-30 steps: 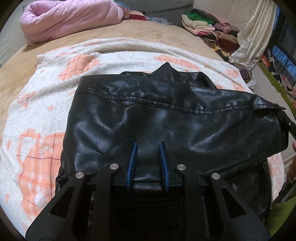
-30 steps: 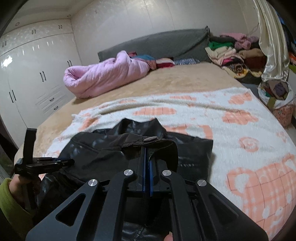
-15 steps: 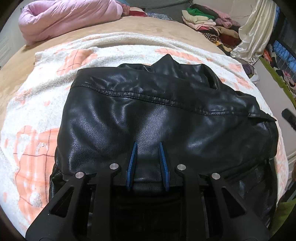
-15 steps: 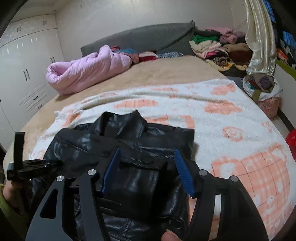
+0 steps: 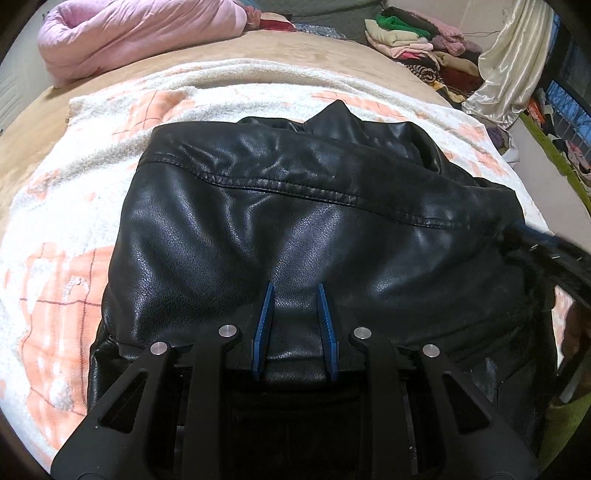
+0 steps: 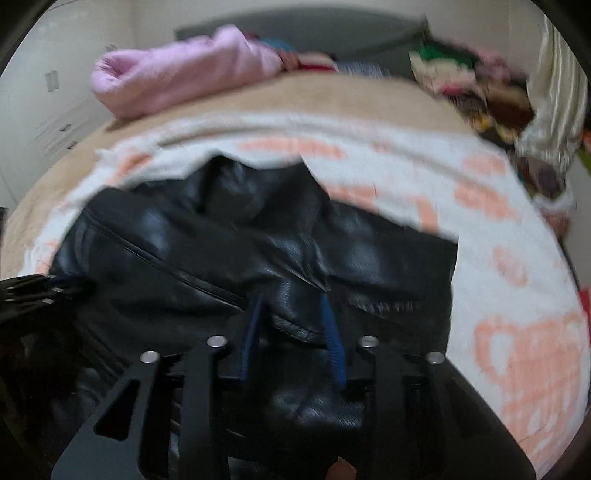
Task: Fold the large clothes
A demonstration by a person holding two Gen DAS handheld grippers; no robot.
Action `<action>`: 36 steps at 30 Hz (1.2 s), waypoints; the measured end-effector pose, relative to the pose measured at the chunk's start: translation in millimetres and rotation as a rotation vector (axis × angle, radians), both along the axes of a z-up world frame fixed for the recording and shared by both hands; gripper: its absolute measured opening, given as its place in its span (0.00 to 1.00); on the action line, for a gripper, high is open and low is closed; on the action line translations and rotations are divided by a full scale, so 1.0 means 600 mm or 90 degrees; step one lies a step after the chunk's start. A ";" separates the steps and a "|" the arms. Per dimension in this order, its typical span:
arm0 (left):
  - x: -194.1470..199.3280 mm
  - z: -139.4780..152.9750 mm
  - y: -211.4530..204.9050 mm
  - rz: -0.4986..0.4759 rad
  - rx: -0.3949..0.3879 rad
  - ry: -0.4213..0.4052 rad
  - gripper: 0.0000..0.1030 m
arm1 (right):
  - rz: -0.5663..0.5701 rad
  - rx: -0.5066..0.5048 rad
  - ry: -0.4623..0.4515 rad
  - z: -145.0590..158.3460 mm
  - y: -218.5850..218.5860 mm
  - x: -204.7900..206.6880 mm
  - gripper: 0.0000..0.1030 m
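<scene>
A black leather jacket [image 5: 314, 229] lies folded on a white fuzzy blanket [image 5: 66, 229] with orange shapes on it. The blanket is spread over a tan bed [image 5: 258, 48].

The left gripper [image 5: 294, 295] is right over the near edge of the jacket. Its two blue fingers [image 5: 263, 325] stand a little apart, with a bump of black leather between them. The leather fills the gap and the fingers look pressed on its sides, so the left gripper holds the jacket's near edge. A long stitched seam runs across the jacket ahead of the fingers. The collar [image 5: 338, 118] sticks up at the far side of the jacket, straight ahead of the tool.

The right gripper [image 6: 291, 306] is over the jacket [image 6: 229, 266] too. This picture is blurry. Its blue fingers [image 6: 332, 343] are a small way apart, and a fold of leather sits in the gap between them. I cannot tell if the fingers are squeezing the fold or just resting around it.

Far ahead of both tools, a puffy pink quilt [image 5: 140, 33] lies rolled up on the bed, off to the left. A pile of folded clothes [image 5: 417, 40] sits far ahead to the right. A shiny cream curtain [image 5: 509, 70] hangs beside that pile.
</scene>
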State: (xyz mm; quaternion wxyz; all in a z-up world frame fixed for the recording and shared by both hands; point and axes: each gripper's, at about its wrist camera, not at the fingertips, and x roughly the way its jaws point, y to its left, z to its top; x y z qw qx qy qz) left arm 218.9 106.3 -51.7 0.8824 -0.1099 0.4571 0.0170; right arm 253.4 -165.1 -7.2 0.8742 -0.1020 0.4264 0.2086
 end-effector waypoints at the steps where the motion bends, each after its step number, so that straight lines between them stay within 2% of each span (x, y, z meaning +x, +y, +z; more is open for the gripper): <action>1: 0.000 -0.001 -0.001 -0.002 -0.002 0.000 0.15 | 0.000 -0.009 0.009 -0.011 0.000 0.004 0.19; 6: 0.001 -0.005 -0.004 -0.003 0.006 -0.001 0.15 | -0.007 -0.003 0.028 -0.038 -0.001 0.016 0.19; 9: 0.000 -0.005 -0.004 -0.002 0.006 -0.002 0.15 | -0.011 0.024 0.034 -0.039 -0.010 0.018 0.19; 11: -0.002 -0.004 0.000 0.001 0.001 -0.004 0.15 | -0.007 0.036 0.025 -0.029 -0.014 0.010 0.20; 16: -0.004 -0.001 -0.007 -0.003 0.020 -0.008 0.15 | 0.008 0.083 0.006 0.003 -0.025 -0.014 0.31; 23: -0.004 0.004 -0.010 0.001 0.019 -0.011 0.17 | 0.023 0.114 -0.037 0.042 -0.040 -0.056 0.36; 30: -0.019 0.013 -0.014 -0.007 0.007 -0.011 0.17 | 0.084 0.102 -0.035 0.049 -0.024 -0.097 0.41; 33: -0.029 0.014 -0.018 -0.013 -0.006 -0.011 0.22 | 0.102 0.096 -0.016 0.042 -0.013 -0.110 0.41; 36: -0.037 0.013 -0.026 -0.022 0.003 -0.010 0.22 | 0.095 0.069 -0.007 0.033 -0.010 -0.114 0.41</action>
